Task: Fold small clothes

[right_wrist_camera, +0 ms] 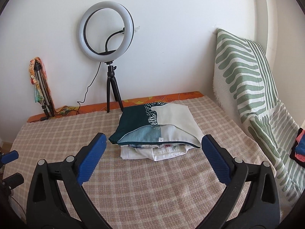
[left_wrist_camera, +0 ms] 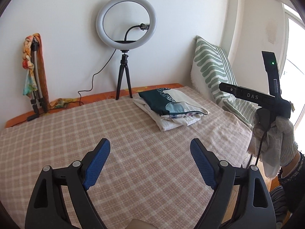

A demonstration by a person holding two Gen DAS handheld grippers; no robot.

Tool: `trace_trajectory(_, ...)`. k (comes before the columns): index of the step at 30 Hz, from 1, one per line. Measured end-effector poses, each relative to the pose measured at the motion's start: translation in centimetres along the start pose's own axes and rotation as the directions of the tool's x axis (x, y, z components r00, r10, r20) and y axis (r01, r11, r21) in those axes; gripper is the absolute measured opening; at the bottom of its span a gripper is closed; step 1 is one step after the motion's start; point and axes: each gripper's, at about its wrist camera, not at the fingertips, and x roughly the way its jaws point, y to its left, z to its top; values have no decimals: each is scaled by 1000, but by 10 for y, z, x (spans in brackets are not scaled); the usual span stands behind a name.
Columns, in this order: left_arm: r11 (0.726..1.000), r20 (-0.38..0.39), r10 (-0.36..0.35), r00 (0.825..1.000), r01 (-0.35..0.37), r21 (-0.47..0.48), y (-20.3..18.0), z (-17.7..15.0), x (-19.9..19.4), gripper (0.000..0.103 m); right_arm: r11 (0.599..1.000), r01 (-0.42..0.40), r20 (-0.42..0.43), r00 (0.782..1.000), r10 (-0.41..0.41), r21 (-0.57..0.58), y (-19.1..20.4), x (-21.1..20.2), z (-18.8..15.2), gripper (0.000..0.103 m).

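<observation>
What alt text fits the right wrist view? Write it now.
A folded stack of small clothes, teal-and-cream patterned piece on top, lies on a pink checked bedspread ahead of the open blue-padded right hand-held gripper. A white ring light on a black tripod stands behind.

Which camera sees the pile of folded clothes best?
The right wrist view: the pile of folded clothes sits close and central, its layers showing. The left wrist view shows it farther off and smaller.

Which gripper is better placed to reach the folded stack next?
Right. The right gripper hovers open just short of the folded stack; the left gripper, also open, sits farther back.
</observation>
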Motion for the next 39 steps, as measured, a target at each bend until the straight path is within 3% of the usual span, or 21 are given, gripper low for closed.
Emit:
trace_trajectory(7, 994, -19, 102, 995, -101, 49, -2, -4, 6, 88, 1000, 14, 60, 998, -15, 27, 1, -15, -9, 103)
trace_trajectory(9, 992, 8, 116, 993, -116, 47, -1, -7, 4, 88, 999, 15, 62, 998, -17, 29, 3, -11, -11, 103)
trace_trajectory(14, 986, 74, 130, 989, -137, 94, -6, -16, 0, 101, 997, -4, 57, 998, 0, 71, 2, -7, -18, 103)
trace_trajectory(17, 980, 96, 154, 983, -164, 112, -8, -18, -2, 102, 997, 41, 65, 997, -45, 60, 2, -3, -25, 103)
trace_trajectory(39, 988, 47, 137, 989, -140, 59, -4, -21, 2, 102, 995, 77, 56, 995, -81, 63, -6, -1, -32, 103)
